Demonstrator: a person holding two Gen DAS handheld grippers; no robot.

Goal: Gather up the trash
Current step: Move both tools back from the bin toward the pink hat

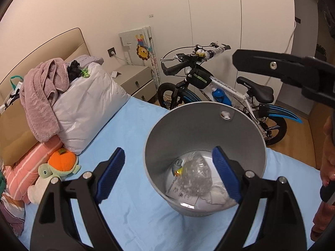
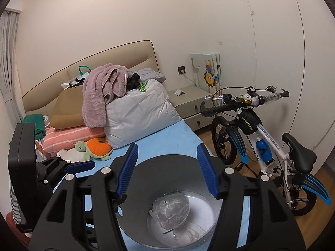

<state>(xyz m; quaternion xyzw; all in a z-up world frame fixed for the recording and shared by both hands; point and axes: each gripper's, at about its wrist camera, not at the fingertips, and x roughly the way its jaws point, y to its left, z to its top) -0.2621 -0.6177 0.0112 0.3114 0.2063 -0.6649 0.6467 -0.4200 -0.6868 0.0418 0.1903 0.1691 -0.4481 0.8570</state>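
Right wrist: bin (image 2: 167,167) rim between open jaws.

I see matt grey metal bin (image 1: 204,129) w/ crinkly clear plastic bag (image 1: 195,175) & paper (image 1: 180,192) inside; smooth blue cloth bedsheet (image 1: 134,129).

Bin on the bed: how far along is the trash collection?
Done: the grey bin on the blue sheet holds a crumpled clear plastic bag and white paper. In hand: nothing; the left tool and right tool stand open and empty. Left: no loose trash shows on the sheet.
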